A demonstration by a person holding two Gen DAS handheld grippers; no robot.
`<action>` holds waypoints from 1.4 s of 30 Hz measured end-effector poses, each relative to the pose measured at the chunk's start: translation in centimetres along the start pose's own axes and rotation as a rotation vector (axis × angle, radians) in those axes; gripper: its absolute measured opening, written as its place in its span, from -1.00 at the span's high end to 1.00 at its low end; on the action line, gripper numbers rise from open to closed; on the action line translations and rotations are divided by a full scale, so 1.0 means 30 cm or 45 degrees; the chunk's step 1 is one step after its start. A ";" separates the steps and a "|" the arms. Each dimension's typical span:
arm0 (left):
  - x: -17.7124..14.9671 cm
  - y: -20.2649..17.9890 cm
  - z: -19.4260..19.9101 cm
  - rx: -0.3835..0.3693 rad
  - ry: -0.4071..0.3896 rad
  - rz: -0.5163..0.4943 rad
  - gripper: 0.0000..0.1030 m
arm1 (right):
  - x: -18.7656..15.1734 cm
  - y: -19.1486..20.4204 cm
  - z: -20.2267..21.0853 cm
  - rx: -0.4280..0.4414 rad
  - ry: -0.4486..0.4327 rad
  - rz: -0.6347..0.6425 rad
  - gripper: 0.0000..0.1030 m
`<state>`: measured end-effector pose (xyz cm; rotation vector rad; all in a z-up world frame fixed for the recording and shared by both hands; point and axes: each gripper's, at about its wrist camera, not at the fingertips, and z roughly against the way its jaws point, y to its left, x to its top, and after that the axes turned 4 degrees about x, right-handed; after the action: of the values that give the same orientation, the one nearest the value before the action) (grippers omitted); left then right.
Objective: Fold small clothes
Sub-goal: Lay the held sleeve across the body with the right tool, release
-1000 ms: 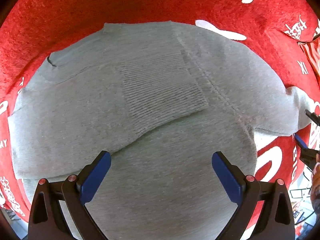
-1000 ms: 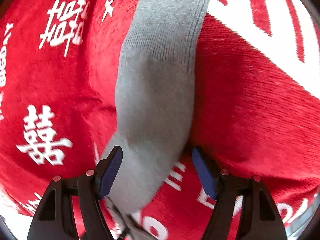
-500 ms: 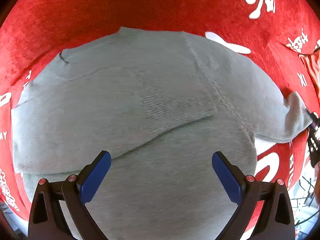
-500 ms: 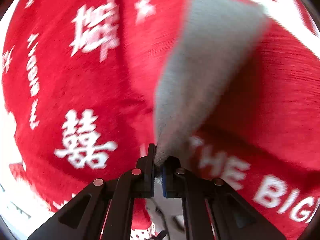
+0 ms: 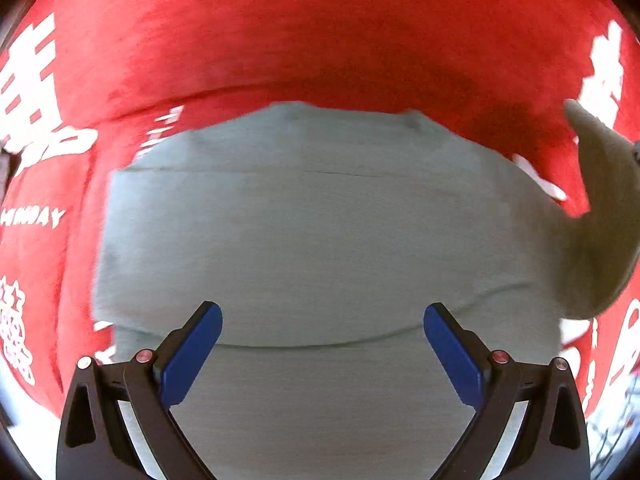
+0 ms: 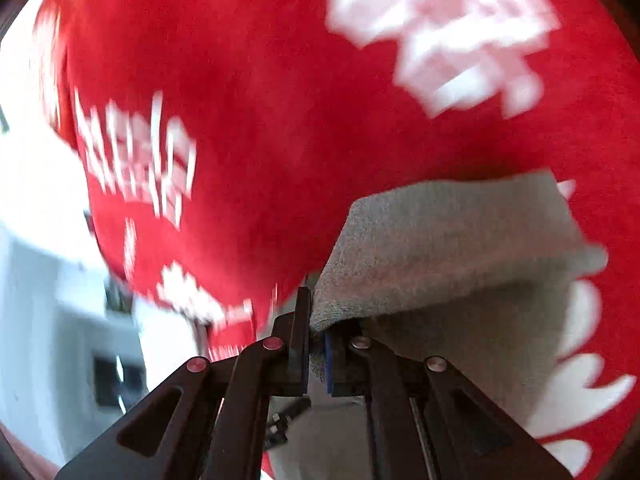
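While my left gripper (image 5: 323, 344) hangs over the grey sweater (image 5: 320, 240), its blue pads (image 5: 192, 354) stand wide apart with nothing pinched between them, only knit below.

Working across the left wrist view: at the far left the red cloth (image 5: 320, 32) carries white printed characters (image 5: 32, 96) and a line of Latin letters, smeared by motion. Next comes the sweater's body, lying flat on the red cloth and filling the middle of the view. One sleeve is folded across the front (I can trace its lower edge as a shallow curve between the two pads, and a straight seam line higher up). The collar end sits toward the top, against bare red cloth. At the right edge the other sleeve (image 5: 600, 216) rises off the cloth and curls upward, its cuff pointing toward the top right corner.

Over in the right wrist view, the left side shows a bright, blurred background beyond the edge of the cloth; I think it is furniture, but the blur is too heavy to say. Red cloth with more white characters (image 6: 440, 28) fills the top and centre. At the bottom centre my right gripper (image 6: 317, 344) is clamped hard on the sleeve's cuff (image 6: 452, 248), the pads pressed together on the grey knit. From there the sleeve fans out to the right, lifted clear above the red cloth.
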<state>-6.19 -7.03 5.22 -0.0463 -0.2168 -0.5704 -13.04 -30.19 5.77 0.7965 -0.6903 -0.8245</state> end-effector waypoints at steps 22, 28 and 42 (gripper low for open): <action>-0.064 0.494 -0.034 -0.067 0.000 0.304 -0.97 | -0.078 -0.018 -0.466 -0.317 0.067 -0.255 0.88; -0.027 0.560 -0.012 -0.126 -0.042 0.320 -0.97 | -0.213 0.284 -0.703 -0.363 0.432 0.416 0.88; -0.005 0.451 -0.098 -0.346 0.078 0.255 -0.97 | -0.394 0.148 -0.575 -0.476 0.618 0.411 -0.29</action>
<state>1.55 4.13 2.53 -0.3102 -0.0728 -0.3976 -3.86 -12.61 -2.19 0.4972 -0.2096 -0.4205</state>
